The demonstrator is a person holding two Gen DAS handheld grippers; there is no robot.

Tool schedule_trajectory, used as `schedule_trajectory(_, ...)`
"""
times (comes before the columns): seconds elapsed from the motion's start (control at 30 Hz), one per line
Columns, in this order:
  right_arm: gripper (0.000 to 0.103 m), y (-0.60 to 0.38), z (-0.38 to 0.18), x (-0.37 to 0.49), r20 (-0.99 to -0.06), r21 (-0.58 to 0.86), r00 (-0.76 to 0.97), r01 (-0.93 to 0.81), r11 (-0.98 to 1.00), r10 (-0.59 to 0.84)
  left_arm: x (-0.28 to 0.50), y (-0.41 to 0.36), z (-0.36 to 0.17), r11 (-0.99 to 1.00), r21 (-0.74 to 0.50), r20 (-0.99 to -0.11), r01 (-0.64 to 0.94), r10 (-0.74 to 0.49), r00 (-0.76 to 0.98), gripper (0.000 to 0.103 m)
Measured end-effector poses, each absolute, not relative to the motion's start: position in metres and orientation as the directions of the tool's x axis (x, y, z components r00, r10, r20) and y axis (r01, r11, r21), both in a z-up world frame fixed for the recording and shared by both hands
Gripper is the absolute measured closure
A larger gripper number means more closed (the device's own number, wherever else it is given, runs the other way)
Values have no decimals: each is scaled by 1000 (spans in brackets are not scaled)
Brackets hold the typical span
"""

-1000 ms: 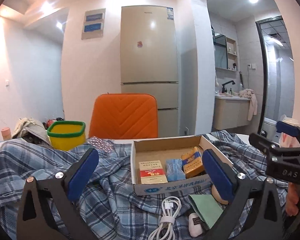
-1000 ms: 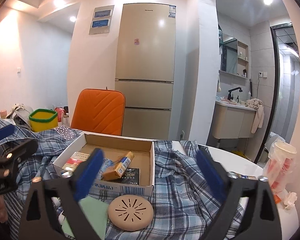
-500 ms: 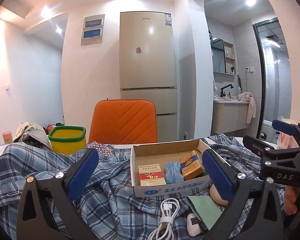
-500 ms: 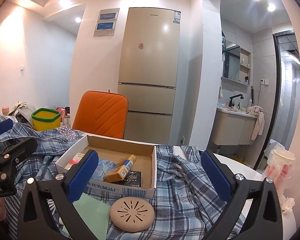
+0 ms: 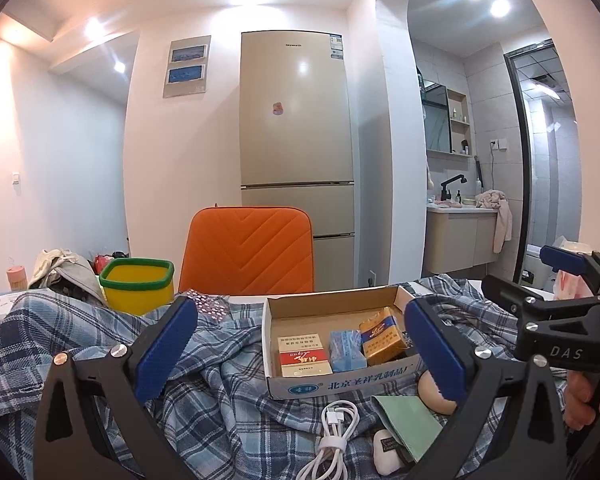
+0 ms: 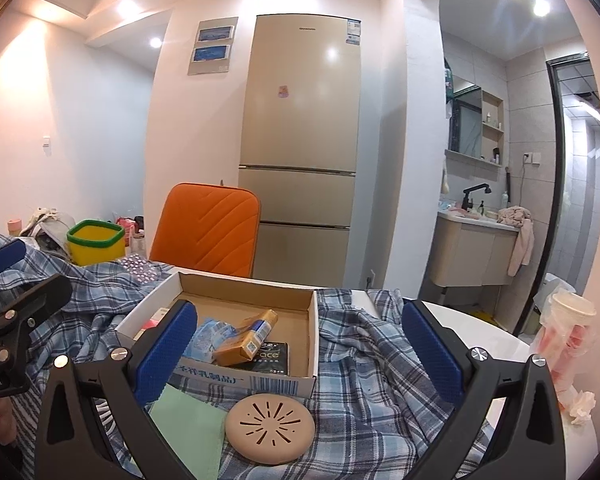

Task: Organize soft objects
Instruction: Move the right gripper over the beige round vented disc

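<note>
While both tools, left point(image 5: 300, 352) and right point(image 6: 300, 352), are held spread wide w/ nothing pinched, the blue plaid cloth point(image 5: 228, 392) is cut off at frame bottom; desk point(image 6: 484, 332) mostly hidden.

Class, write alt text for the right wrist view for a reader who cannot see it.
The open right tool hovers empty over a rumpled blue plaid shirt on a table, with a cardboard box of small packets, a round beige disc and a green cloth just ahead. Beyond stand an orange chair and a fridge.
</note>
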State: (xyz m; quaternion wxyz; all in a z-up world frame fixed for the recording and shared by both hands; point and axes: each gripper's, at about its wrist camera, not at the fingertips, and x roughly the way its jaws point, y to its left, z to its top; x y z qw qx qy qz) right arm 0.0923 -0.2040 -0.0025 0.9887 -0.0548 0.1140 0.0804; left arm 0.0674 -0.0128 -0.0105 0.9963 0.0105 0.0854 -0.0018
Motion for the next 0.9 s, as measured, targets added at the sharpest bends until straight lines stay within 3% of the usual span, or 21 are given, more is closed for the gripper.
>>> schedule_trajectory(0.9,0,-210,-36,145,-489,-43,867,-132,990,95,84,-2,-17,1000,-30,-266,-8,0,964,0)
